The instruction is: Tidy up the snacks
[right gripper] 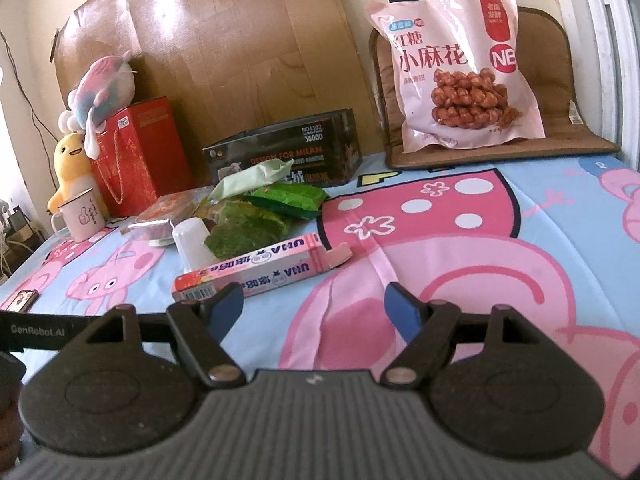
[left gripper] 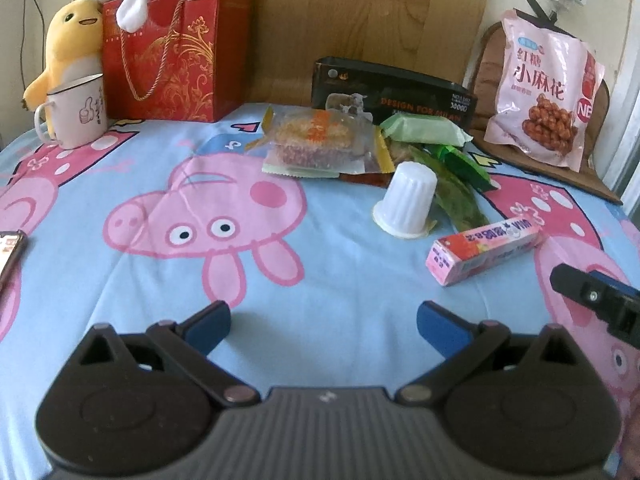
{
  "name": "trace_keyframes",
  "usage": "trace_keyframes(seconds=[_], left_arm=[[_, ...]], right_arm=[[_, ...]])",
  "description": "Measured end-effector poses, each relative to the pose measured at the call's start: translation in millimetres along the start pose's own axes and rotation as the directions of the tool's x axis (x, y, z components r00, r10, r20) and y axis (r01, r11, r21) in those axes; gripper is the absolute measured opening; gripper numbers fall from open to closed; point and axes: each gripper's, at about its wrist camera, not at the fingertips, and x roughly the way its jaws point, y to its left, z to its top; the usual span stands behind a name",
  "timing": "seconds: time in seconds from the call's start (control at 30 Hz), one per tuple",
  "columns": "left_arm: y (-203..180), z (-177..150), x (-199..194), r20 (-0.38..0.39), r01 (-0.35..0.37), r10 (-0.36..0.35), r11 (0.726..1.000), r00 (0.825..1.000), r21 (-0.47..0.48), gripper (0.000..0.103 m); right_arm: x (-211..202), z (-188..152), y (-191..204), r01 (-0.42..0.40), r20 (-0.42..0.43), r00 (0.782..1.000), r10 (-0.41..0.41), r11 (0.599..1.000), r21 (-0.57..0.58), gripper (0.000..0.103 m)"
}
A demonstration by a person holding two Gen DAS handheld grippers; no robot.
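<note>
A pile of snacks lies on the cartoon-print cloth: a clear packet of orange cakes (left gripper: 320, 140), a pale green pack (left gripper: 424, 128) (right gripper: 252, 178), dark green packets (left gripper: 456, 192) (right gripper: 288, 198) and an upturned white jelly cup (left gripper: 408, 200) (right gripper: 192, 240). A long pink candy box (left gripper: 484, 252) (right gripper: 256, 268) lies nearest, its far flap ajar. My left gripper (left gripper: 324, 326) is open over bare cloth, short of the pile. My right gripper (right gripper: 314, 308) is open with nothing between its fingers; its left fingertip (right gripper: 226, 304) is just in front of the pink box's near end. It shows at the right edge of the left wrist view (left gripper: 600, 300).
A black box (left gripper: 392, 96) (right gripper: 288, 152) stands behind the pile, a red gift bag (left gripper: 176, 52) (right gripper: 136, 152) with plush toys and a pink mug (left gripper: 78, 116) (right gripper: 80, 216) at the left. A big pink snack bag (left gripper: 548, 92) (right gripper: 460, 68) leans on a brown cushion. A phone (left gripper: 10, 252) lies at the left edge.
</note>
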Motion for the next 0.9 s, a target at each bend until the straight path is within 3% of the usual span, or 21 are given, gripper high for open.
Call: trace_keyframes(seconds=[0.8, 0.9], left_arm=[[1, -2, -3, 0.002, 0.019, -0.019, 1.000, 1.000, 0.002, 0.103], [1, -1, -2, -0.004, 0.019, -0.019, 1.000, 1.000, 0.012, 0.103]], right_arm=[[-1, 3, -2, -0.003, 0.000, 1.000, 0.003, 1.000, 0.002, 0.080], [-3, 10, -4, -0.002, 0.011, 1.000, 0.002, 0.999, -0.034, 0.085]])
